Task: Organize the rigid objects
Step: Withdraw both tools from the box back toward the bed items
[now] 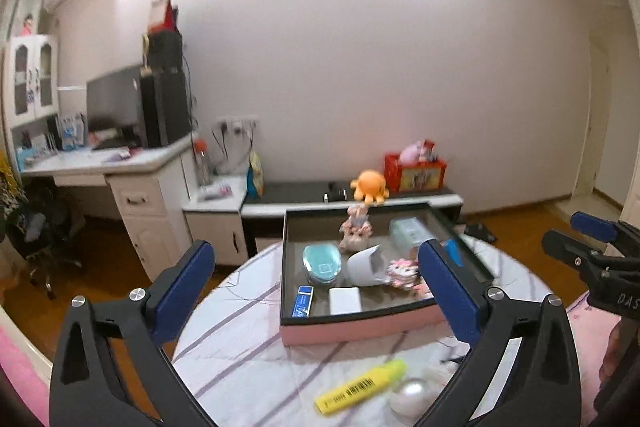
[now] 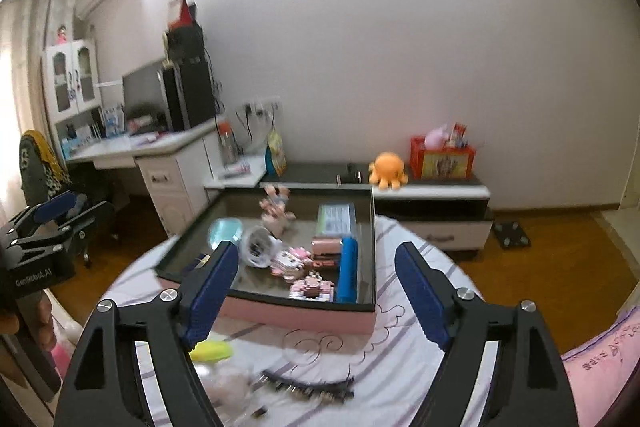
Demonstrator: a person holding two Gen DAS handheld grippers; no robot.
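A pink-walled tray (image 1: 360, 327) (image 2: 300, 315) sits on a round table with a striped cloth (image 1: 248, 339). In the tray lie a teal case (image 1: 322, 263), a tipped white cup (image 1: 366, 265) (image 2: 258, 247), a white box (image 1: 345, 301), a blue pack (image 1: 303, 301), a blue bar (image 2: 347, 269) and pink block figures (image 2: 312, 287). On the cloth in front of it lie a yellow highlighter (image 1: 360, 387) (image 2: 212, 351), a pearly ball (image 1: 412, 395) and a black chain (image 2: 308, 385). My left gripper (image 1: 316, 251) (image 2: 68, 213) and my right gripper (image 2: 317, 253) (image 1: 576, 231) hover before the tray, both open and holding nothing.
Behind the table a low cabinet (image 2: 432, 193) carries an orange octopus toy (image 1: 370, 187) and a red box (image 1: 416, 171). A white desk with a monitor (image 1: 116, 103) stands at the left, with an office chair (image 1: 44, 239) before it. Pink bedding (image 2: 600, 367) lies at the right.
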